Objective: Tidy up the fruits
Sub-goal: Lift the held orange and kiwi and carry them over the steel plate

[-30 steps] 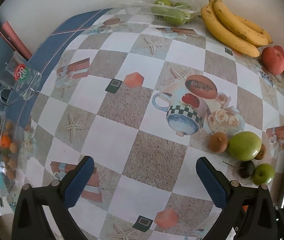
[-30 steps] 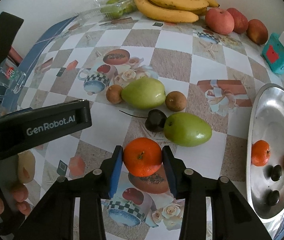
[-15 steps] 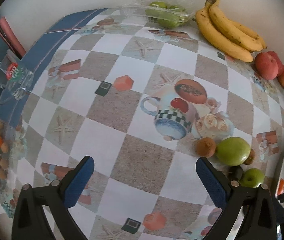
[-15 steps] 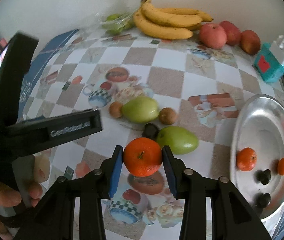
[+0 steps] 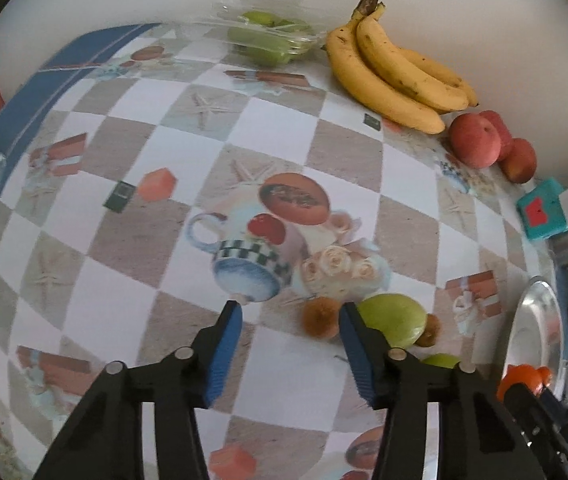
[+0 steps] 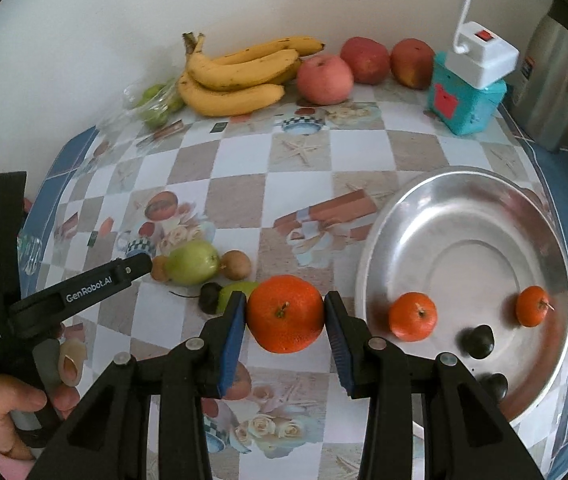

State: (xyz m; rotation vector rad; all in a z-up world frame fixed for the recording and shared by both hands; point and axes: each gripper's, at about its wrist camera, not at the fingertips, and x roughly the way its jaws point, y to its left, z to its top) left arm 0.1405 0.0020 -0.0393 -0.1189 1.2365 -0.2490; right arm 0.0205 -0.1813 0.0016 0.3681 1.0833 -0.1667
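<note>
My right gripper [image 6: 285,308] is shut on an orange [image 6: 285,314], held above the tablecloth just left of the steel plate [image 6: 463,184]. Two smaller oranges [image 6: 412,316] and some dark fruits [image 6: 477,340] lie in the plate. My left gripper [image 5: 289,314] hovers over the loose fruit cluster, its jaws closing. A small brown fruit [image 5: 319,316] shows between the tips by the right finger, untouched. A green fruit [image 5: 391,316] sits just past that finger. In the right wrist view the left gripper [image 6: 136,267] points at the brown fruit [image 6: 158,268] beside the green fruit [image 6: 192,262].
Bananas [image 6: 236,76], red apples [image 6: 325,78] and a bag of green fruit [image 6: 156,104] line the back wall. A teal box [image 6: 463,100] and a steel flask [image 6: 555,80] stand at the back right. A second green fruit [image 6: 240,290] and a dark fruit [image 6: 210,298] lie nearby.
The left jaws have narrowed from wide open, and that gripper has tipped toward the fruit cluster. The right gripper has carried the orange up and rightward to the plate's side.
</note>
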